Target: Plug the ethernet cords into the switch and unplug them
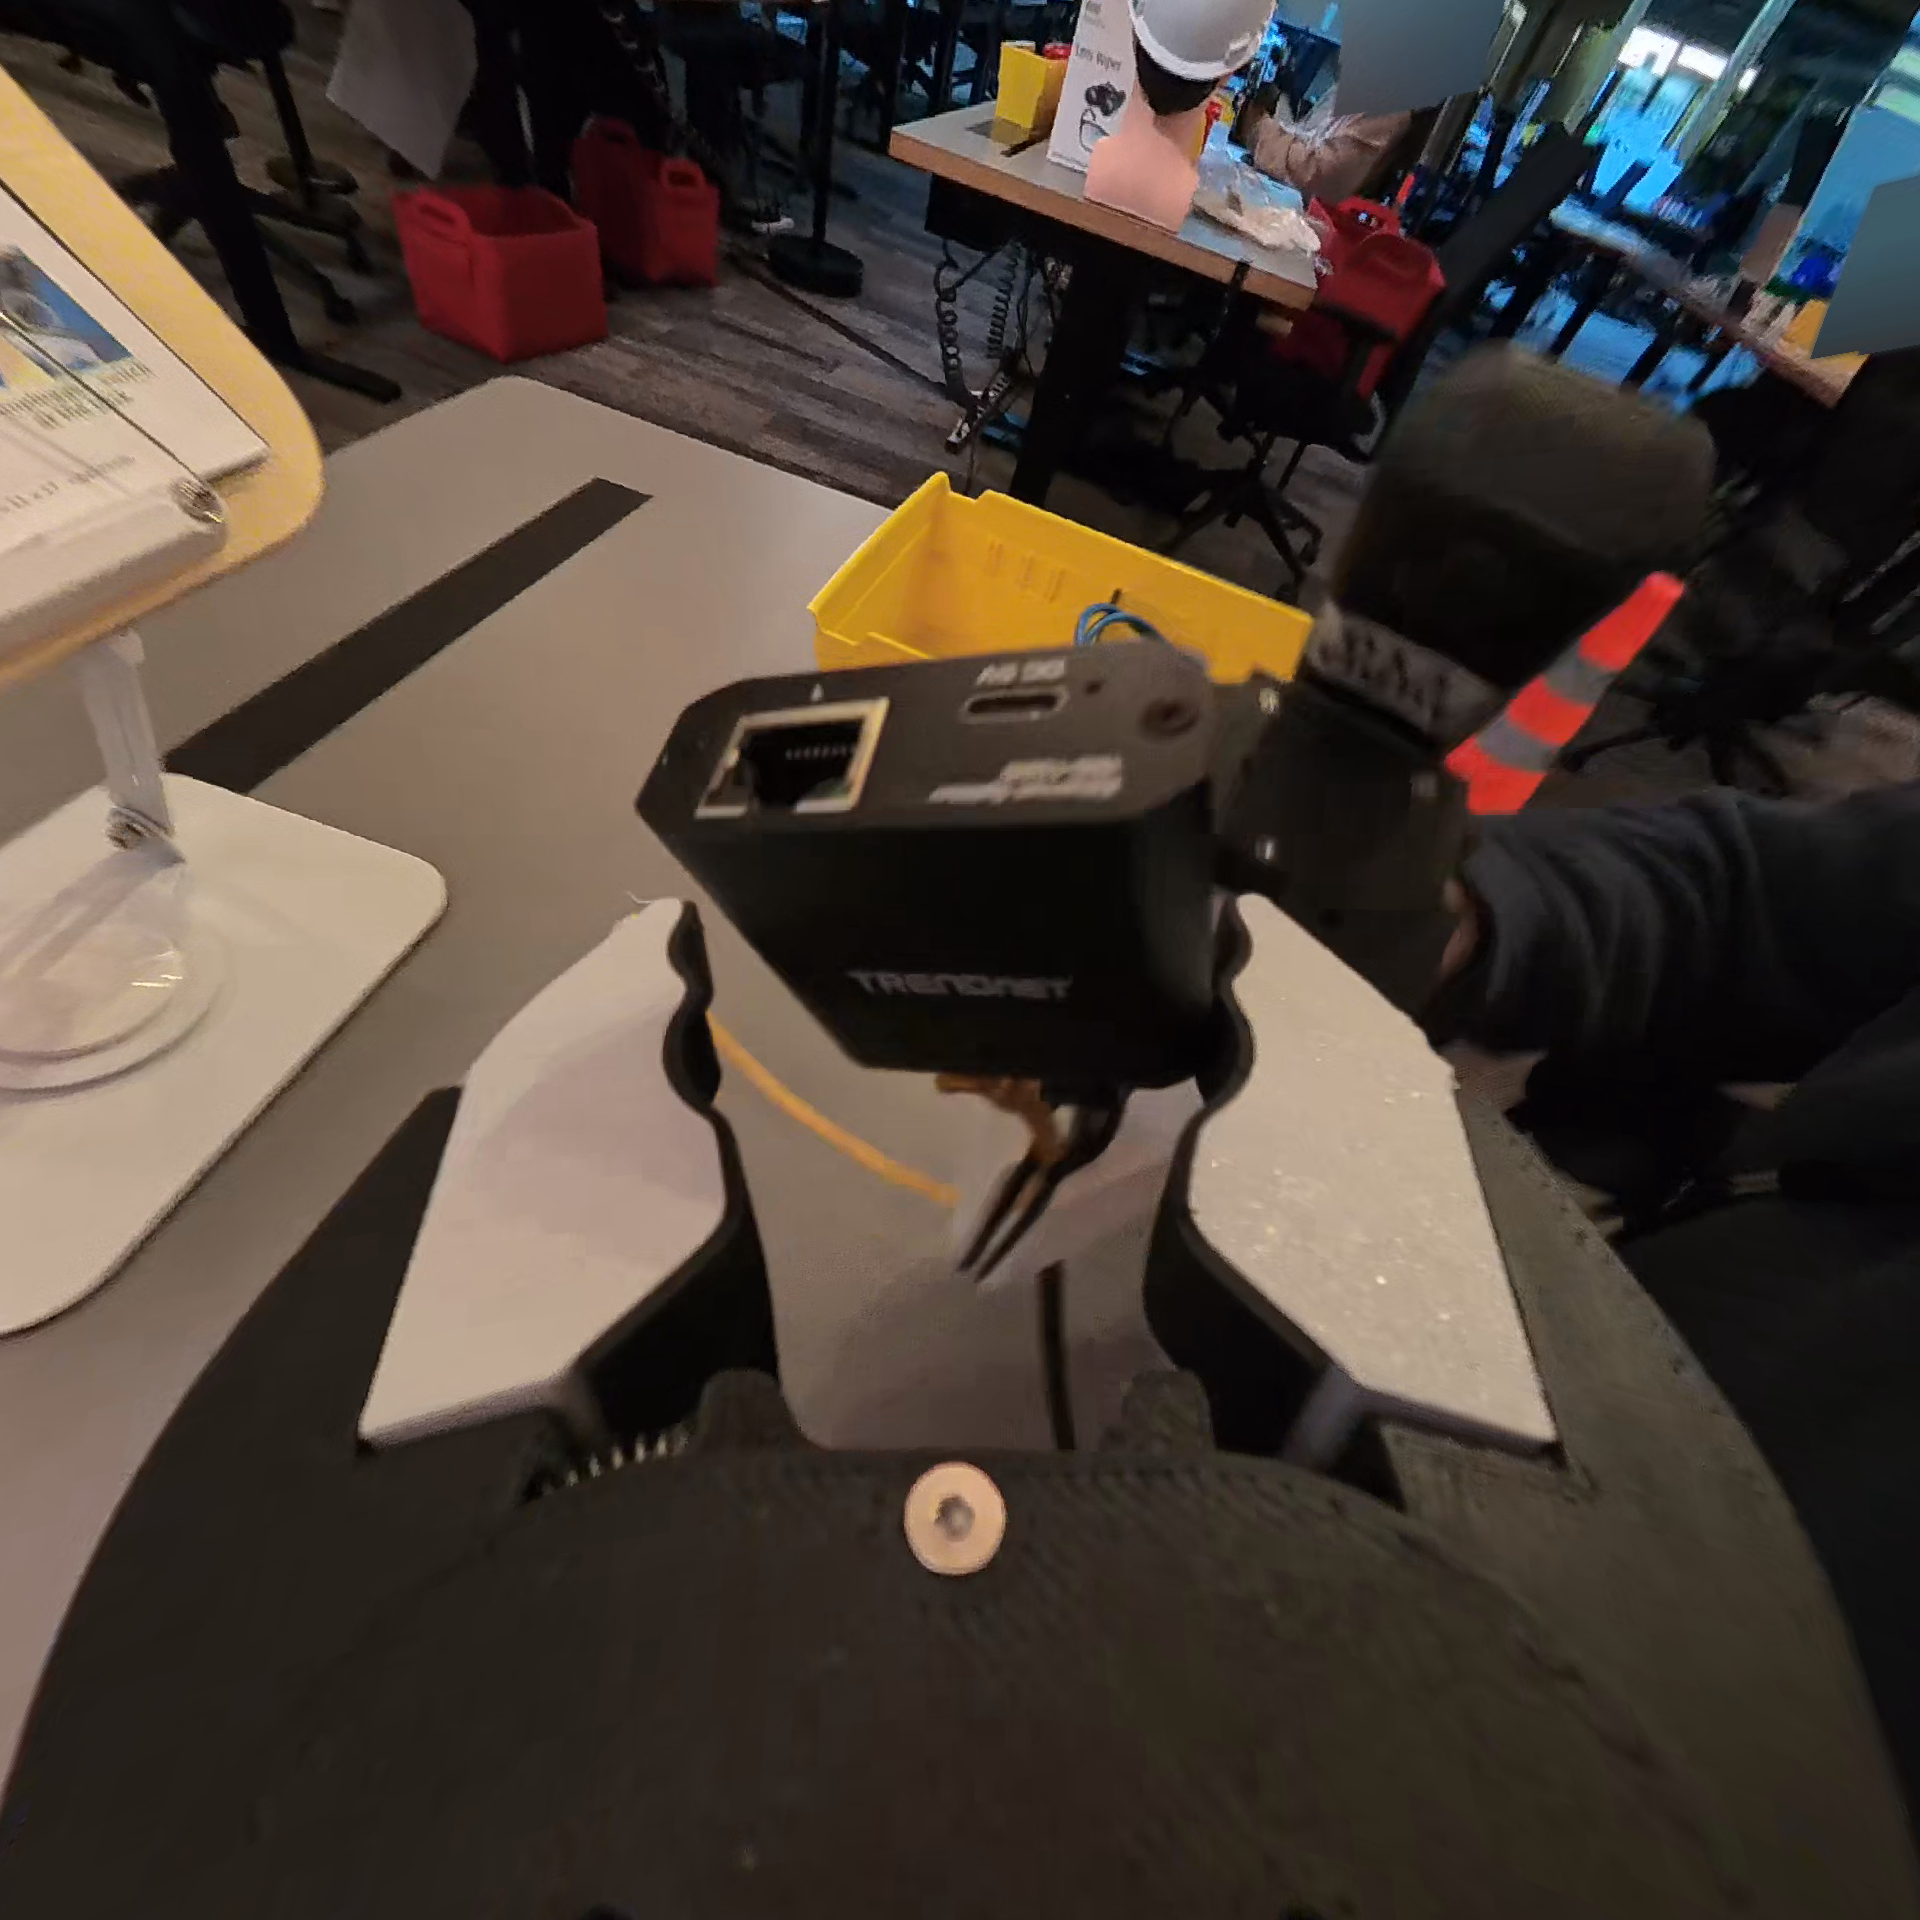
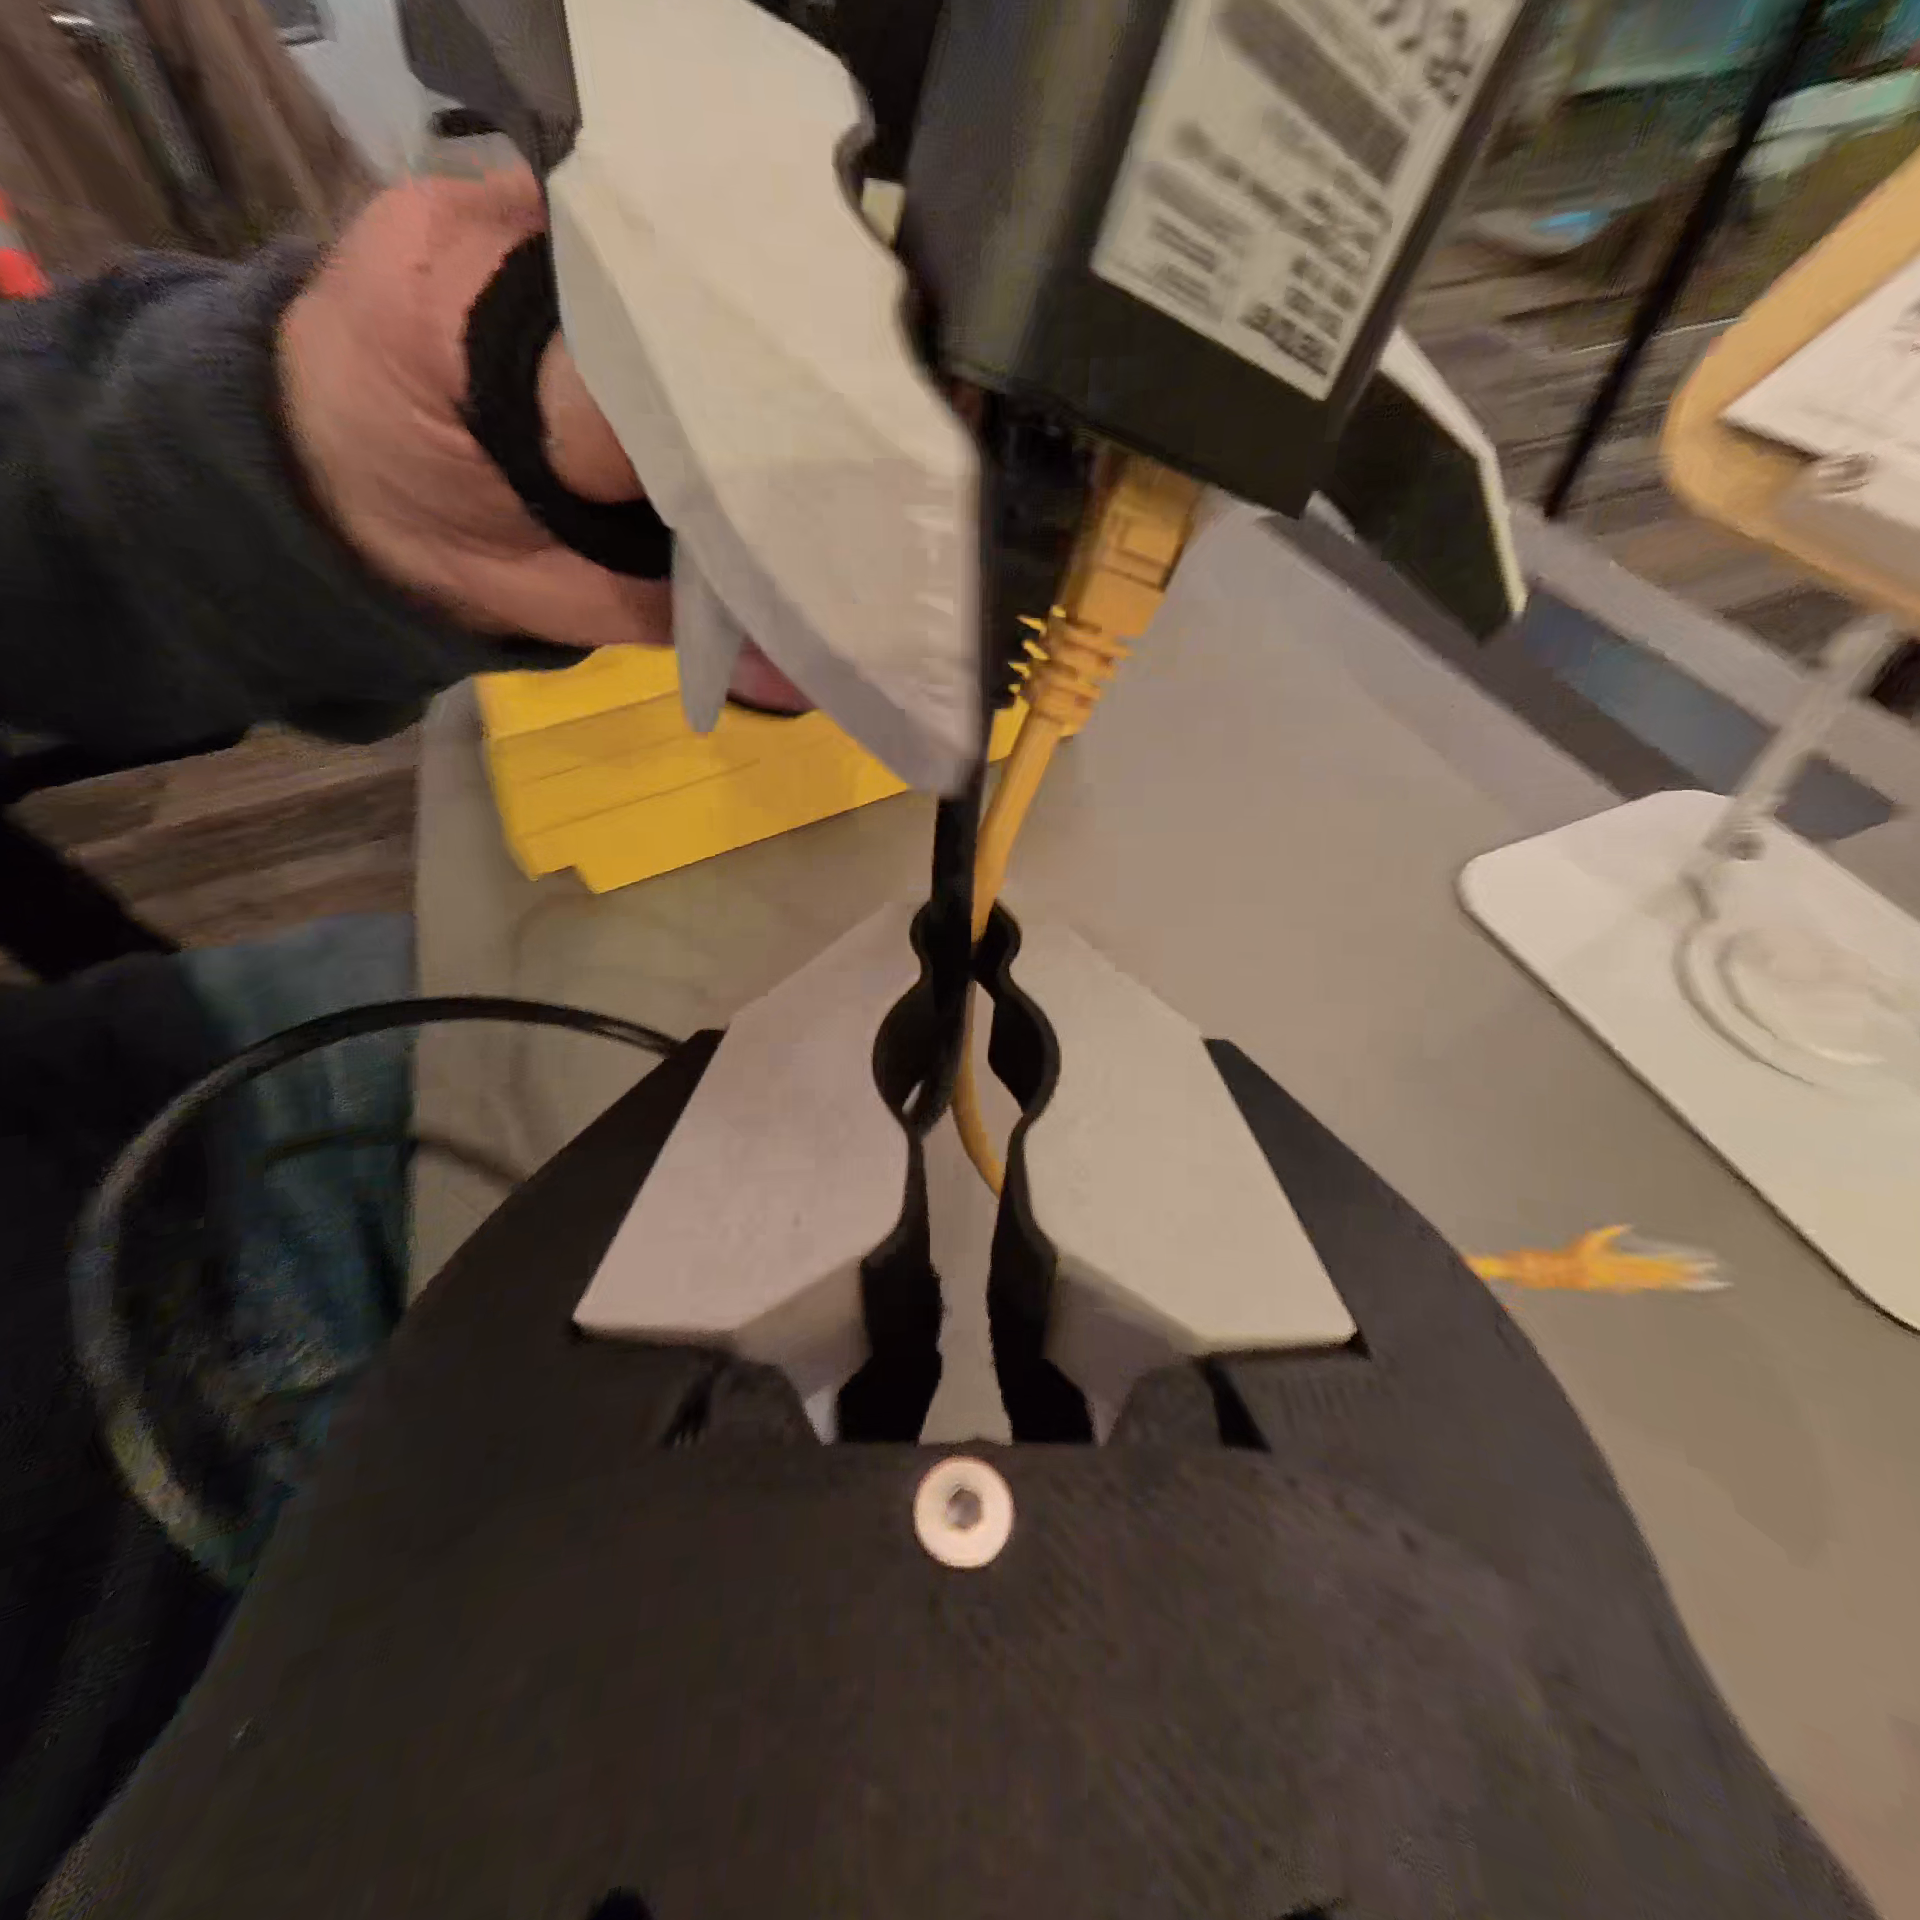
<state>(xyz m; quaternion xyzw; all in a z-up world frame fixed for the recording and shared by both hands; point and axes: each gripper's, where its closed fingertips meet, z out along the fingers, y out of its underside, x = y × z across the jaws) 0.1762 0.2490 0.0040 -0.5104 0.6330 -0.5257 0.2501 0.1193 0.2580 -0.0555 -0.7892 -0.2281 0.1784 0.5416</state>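
Between the jaws of the right gripper (image 2: 961,956), nearest its camera, run a black cord (image 2: 951,862) and a yellow ethernet cord (image 2: 1003,821); the jaws are pressed nearly together and pinch the black one at the tips, while the yellow one seems to pass through the narrow gap behind them, though whether it is clamped too I cannot tell. Just beyond those jaws both cords rise to the underside of the black switch (image 2: 1143,208), where the yellow plug (image 2: 1127,551) sits seated in a port and the black one appears to be in beside it. To the right of the jaws a loose yellow connector (image 2: 1590,1270) lies on the grey table (image 2: 1299,883)

Within the left gripper (image 1: 961,935) the switch (image 1: 935,862) is held off the table, the jaws closed on its two sides. On its far face, past the jaw tips, an ethernet port (image 1: 795,767) stands empty. Beyond that sits a yellow bin (image 1: 1039,582) with a blue wire (image 1: 1117,625) inside

I judge the task about midway: at least one cord is plugged in, one port is unfilled, and the right gripper's grip low on the cords suits pulling one out, so unplugging is probably the step in hand
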